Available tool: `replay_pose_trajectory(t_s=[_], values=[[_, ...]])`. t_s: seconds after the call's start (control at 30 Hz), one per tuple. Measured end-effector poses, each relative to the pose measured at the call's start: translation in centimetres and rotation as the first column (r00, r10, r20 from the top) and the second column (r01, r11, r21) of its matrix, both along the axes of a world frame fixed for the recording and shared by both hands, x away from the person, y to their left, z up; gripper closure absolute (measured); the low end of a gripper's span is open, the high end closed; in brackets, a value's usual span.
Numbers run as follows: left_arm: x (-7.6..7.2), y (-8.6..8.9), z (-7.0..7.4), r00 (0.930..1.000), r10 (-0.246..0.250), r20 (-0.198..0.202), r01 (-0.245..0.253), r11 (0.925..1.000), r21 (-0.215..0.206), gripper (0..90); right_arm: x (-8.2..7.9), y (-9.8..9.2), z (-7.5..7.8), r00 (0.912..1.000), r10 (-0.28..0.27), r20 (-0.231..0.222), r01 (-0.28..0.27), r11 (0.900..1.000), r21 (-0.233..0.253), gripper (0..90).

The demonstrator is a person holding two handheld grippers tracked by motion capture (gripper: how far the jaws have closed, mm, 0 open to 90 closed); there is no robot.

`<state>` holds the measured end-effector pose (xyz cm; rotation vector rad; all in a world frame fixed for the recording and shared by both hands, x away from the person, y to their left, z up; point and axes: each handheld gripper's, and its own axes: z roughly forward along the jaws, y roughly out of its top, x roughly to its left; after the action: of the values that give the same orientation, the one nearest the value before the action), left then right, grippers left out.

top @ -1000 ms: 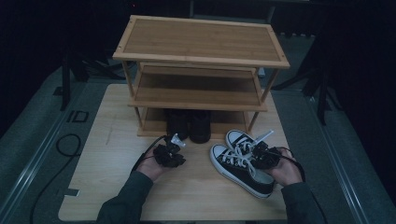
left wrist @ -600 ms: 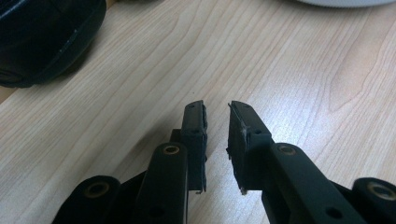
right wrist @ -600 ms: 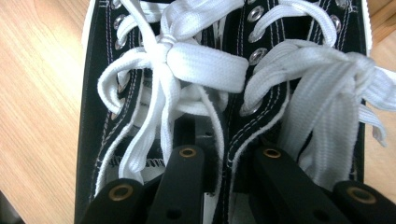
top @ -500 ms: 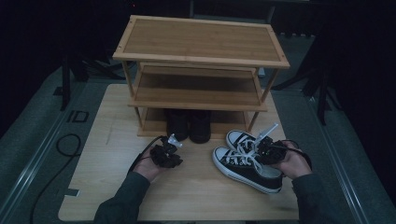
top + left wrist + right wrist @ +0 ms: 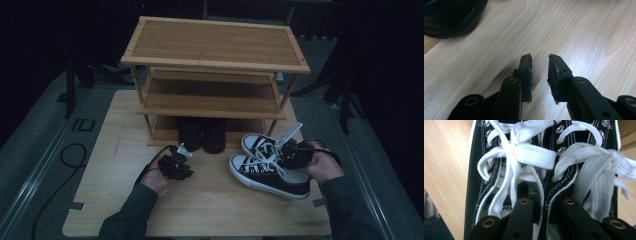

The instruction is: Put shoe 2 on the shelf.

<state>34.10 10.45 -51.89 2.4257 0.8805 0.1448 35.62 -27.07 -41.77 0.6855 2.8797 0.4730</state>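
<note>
two sneakers [image 5: 270,167], black with white laces, sit side by side on the table [image 5: 215,210], right of the shoe rack [image 5: 215,75]. the right gripper [image 5: 544,195] pinches their adjoining inner edges together. the left gripper [image 5: 540,67] hovers over bare wood, jaws slightly apart, holding nothing.

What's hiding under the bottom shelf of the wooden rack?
Two dark shoes stand side by side under the wooden rack, toes pointing toward the person. Their backs are lost in shadow behind the shelf above, so what lies farther in cannot be seen.
</note>
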Motion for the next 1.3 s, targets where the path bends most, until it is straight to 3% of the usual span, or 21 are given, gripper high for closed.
replay_pose_trajectory(t_s=[0.1,0.43,0.5,0.63,1.03,1.3], values=[[0.0,0.1,-0.1,1.0,0.003,0.001,-0.003,1.0,0.005,69.7,-0.1,0.3,0.8,0.9991,0.033,0.027,-0.033,0.999,0.002,85.9],[0.0,0.5,0.0,0.9999,0.012,-0.002,-0.012,0.9999,-0.001,63.9,-0.1,1.3,3.1,0.9929,0.108,0.05,-0.109,0.994,0.017,85.8],[0.0,0.6,-0.1,0.9999,0.016,-0.003,-0.016,0.9999,-0.005,63.5,-0.3,1.8,3.8,0.9872,0.142,0.072,-0.144,0.989,0.027,85.8],[0.0,0.9,0.1,0.9999,0.012,-0.002,-0.012,0.9999,0.004,63.3,-0.1,2.8,4.5,0.9806,0.184,0.067,-0.188,0.981,0.047,85.7],[-0.2,2.2,0.2,0.9988,0.049,0.003,-0.049,0.9988,-0.005,62.9,0.4,6.4,5.6,0.9622,0.266,0.06,-0.268,0.963,0.028,85.6],[-0.4,3.2,0.2,0.9979,0.064,0.002,-0.064,0.9978,-0.014,62.7,0.3,6.5,6.4,0.9593,0.278,0.051,-0.279,0.96,0.011,85.5]])
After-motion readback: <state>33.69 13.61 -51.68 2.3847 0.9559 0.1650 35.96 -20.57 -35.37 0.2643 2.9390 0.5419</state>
